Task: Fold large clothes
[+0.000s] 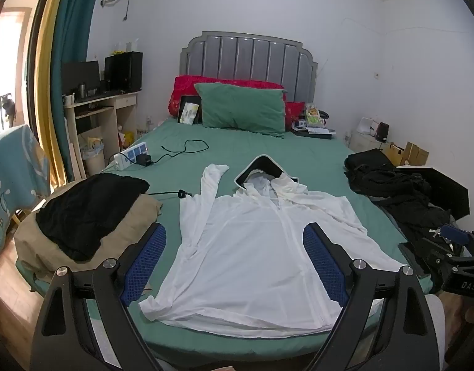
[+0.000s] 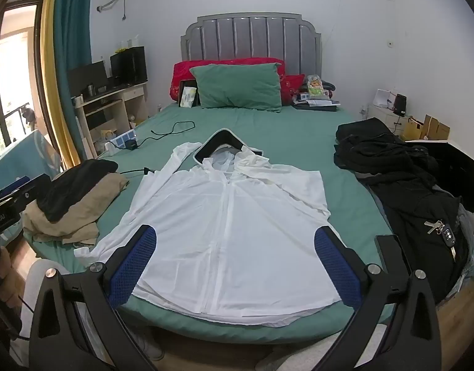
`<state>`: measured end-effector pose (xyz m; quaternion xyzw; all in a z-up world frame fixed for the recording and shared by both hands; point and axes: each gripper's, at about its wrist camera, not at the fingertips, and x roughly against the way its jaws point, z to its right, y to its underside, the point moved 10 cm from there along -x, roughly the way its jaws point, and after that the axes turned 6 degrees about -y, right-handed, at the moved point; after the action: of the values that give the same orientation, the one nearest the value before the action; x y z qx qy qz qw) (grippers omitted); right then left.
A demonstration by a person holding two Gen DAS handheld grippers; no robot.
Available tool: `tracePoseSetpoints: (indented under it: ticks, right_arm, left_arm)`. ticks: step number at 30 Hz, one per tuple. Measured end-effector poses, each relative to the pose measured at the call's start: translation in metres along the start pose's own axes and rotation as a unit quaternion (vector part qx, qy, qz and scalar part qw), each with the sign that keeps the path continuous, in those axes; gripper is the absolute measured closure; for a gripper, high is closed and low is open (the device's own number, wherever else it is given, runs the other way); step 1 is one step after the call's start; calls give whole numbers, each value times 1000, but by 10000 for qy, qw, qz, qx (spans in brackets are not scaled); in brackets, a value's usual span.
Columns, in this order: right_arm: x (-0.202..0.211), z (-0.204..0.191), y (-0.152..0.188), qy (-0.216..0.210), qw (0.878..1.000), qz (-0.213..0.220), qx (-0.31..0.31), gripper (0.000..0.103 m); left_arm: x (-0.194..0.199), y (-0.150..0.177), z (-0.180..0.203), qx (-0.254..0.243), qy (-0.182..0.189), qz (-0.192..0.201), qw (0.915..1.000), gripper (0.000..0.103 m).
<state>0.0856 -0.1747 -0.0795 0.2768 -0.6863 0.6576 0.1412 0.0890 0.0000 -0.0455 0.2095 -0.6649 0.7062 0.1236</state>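
A white hooded zip jacket [image 1: 249, 256] [image 2: 224, 228] lies flat, front up, on the green bed [image 1: 267, 148] [image 2: 283, 130], hood toward the pillows. Its left sleeve runs up beside the hood; the right sleeve is folded over the body. My left gripper [image 1: 235, 235] hovers open above the jacket's lower half, blue pads [image 1: 144, 266] wide apart with nothing between them. My right gripper [image 2: 235, 236] is likewise open over the jacket near its hem. In the left wrist view the right gripper's body [image 1: 456, 259] shows at the right edge.
A black garment on tan clothes [image 1: 82, 216] [image 2: 73, 191] sits at the bed's left corner. Dark clothes, a bag with keys [image 2: 441, 232] and a phone [image 2: 391, 250] fill the right side. A power strip and cable [image 1: 162, 154] lie beyond; pillows [image 1: 243, 108] at the headboard.
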Motion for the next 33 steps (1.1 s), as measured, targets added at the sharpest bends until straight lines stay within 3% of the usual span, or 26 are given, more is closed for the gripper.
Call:
tracePoseSetpoints:
  ticks: [33]
  right_arm:
    - [1,2,1,22,10000,-7,-12,2]
  left_arm:
    - [6,6,4,76,70,15,9999,11]
